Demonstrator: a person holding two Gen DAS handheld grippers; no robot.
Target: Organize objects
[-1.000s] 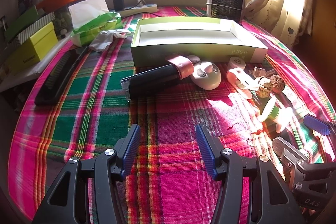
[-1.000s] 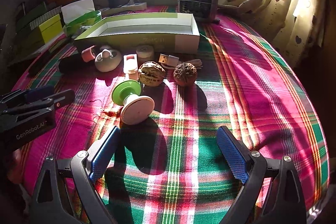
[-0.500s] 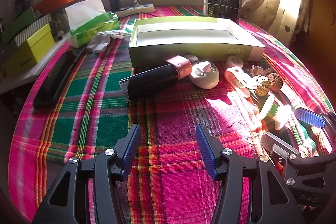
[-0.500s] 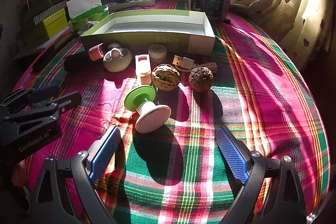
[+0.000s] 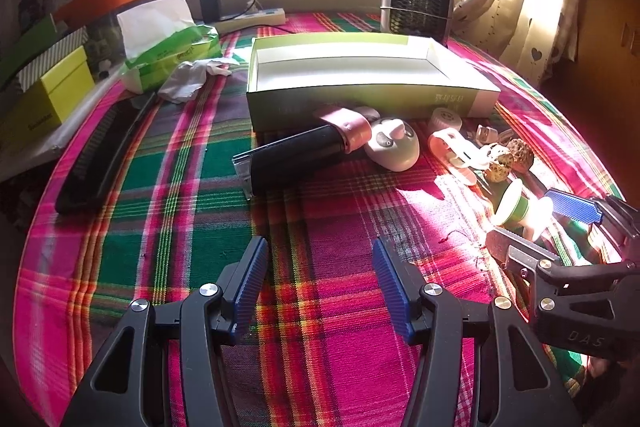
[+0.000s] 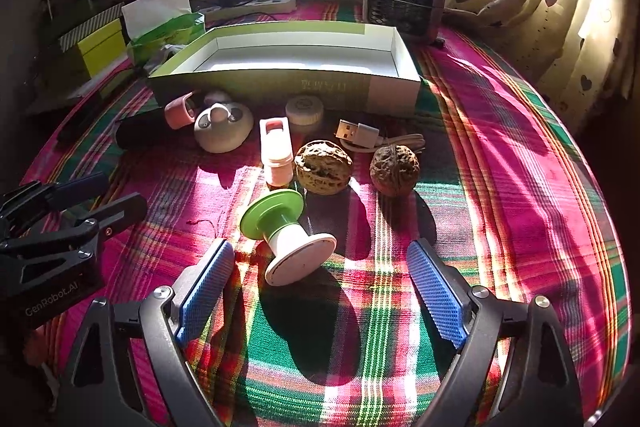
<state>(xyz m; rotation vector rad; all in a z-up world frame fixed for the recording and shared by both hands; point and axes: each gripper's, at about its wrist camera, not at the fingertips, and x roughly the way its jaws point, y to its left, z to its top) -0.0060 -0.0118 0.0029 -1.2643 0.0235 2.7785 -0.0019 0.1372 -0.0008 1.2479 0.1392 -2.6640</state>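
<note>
A green-and-white spool (image 6: 288,235) lies on its side on the plaid cloth. My right gripper (image 6: 320,255) straddles its white end; the jaws are closing, and the blue pads (image 6: 208,283) stand clear of it. Just beyond lie two walnuts (image 6: 323,167) (image 6: 395,165), a white-and-pink clip (image 6: 275,151), a small round tin (image 6: 305,111), a USB cable (image 6: 360,135) and a white rounded gadget (image 6: 222,131). The open green box (image 6: 280,87) stands behind them, nothing inside. My left gripper (image 5: 320,251) hovers open over bare cloth, short of a black tube with a pink cap (image 5: 300,155).
A small heater (image 5: 418,3) stands behind the box. A tissue pack (image 5: 172,43), crumpled tissue and a long black comb (image 5: 100,155) lie at the left, with yellow-green boxes (image 5: 52,99) off the edge. A power strip (image 5: 252,17) lies by the wall. Curtains hang at the right.
My right gripper has moved forward, so the spool now lies between its fingertips, and its jaws have narrowed slightly. The left gripper has hardly moved.
</note>
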